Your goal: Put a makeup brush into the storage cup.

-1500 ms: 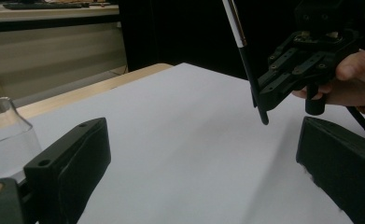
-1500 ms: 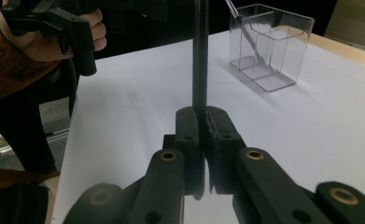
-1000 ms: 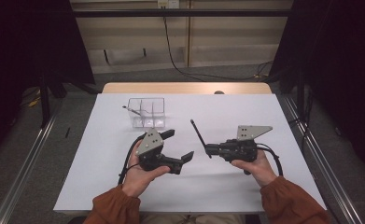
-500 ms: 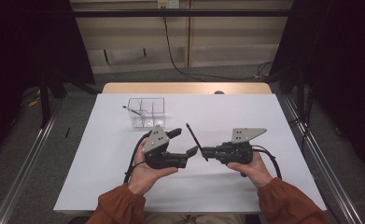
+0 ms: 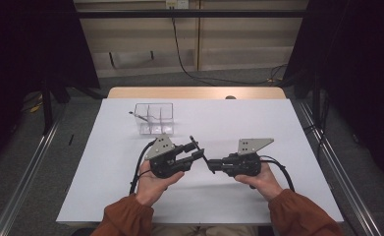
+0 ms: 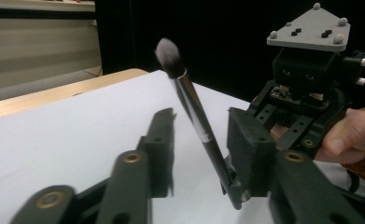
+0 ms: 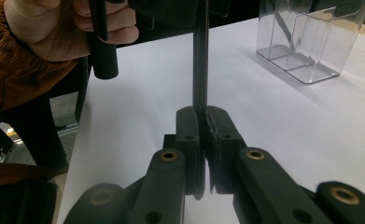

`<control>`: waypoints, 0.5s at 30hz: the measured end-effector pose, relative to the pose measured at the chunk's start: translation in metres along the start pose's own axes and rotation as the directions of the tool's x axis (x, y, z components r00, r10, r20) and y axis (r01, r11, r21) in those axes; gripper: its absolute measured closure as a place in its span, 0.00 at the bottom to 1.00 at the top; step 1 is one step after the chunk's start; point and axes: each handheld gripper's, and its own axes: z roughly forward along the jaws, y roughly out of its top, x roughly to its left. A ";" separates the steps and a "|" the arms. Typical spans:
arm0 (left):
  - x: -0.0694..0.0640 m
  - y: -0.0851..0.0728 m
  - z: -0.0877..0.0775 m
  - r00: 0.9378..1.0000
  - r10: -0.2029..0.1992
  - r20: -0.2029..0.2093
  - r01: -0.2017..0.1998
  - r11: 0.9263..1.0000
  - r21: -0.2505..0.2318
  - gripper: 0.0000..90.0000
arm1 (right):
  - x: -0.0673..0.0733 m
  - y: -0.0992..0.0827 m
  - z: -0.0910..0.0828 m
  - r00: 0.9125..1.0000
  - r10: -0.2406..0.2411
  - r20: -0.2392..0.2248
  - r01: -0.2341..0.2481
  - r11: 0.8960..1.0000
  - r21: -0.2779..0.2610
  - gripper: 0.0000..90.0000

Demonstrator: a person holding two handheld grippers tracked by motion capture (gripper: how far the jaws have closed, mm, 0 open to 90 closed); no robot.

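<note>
White paper covers the table (image 5: 258,128) in the high view, and both hands meet over its near middle. The right gripper (image 5: 212,164) pinches the lower end of a thin black brush (image 5: 203,156). The brush slants up and away into the left gripper (image 5: 195,147). A clear box (image 5: 153,118) with compartments stands well apart, farther back and to the left. The risk I see is a botched handover: if the right claw lets go before the left has a firm hold, the brush drops onto the paper.

In the left gripper view the jaws have just been closing and stand fairly narrow, with the brush between them. The metal shaft leans against one pad (image 6: 245,140), while the other pad (image 6: 164,140) is clear of it, so there is no grip yet. The brush is tilted across the jaws. As they close further they may catch it off-centre and twist it against the other claw's hold, or let it slip out sideways. The soft tip (image 6: 167,51) sits above the pads and looks safe from crushing.

In the right gripper view the pads are clamped tight on the handle, which rises straight up from them. The hold sits at the very end, so a sideways push could lever the brush loose.
</note>
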 end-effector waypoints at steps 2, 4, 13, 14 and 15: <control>0.000 0.001 0.000 1.000 -0.008 -0.004 0.008 1.000 0.000 0.77 | 0.000 0.000 0.001 1.000 -0.005 -0.004 0.005 1.000 0.002 0.94; 0.001 0.001 -0.001 1.000 -0.022 0.006 0.022 1.000 0.002 0.80 | 0.000 -0.001 0.002 1.000 -0.006 -0.009 0.006 1.000 0.003 0.94; -0.001 0.002 -0.001 0.998 -0.053 0.029 0.052 0.998 0.021 0.89 | 0.001 -0.002 0.004 1.000 -0.021 -0.016 0.021 1.000 0.006 0.94; -0.002 0.002 -0.001 0.999 -0.048 0.023 0.048 0.999 0.021 0.89 | 0.001 -0.002 0.004 1.000 -0.023 -0.015 0.024 1.000 0.008 0.94; -0.003 0.002 0.000 0.999 -0.048 0.022 0.048 0.999 0.019 0.89 | 0.001 -0.002 0.005 1.000 -0.023 -0.014 0.023 1.000 0.006 0.94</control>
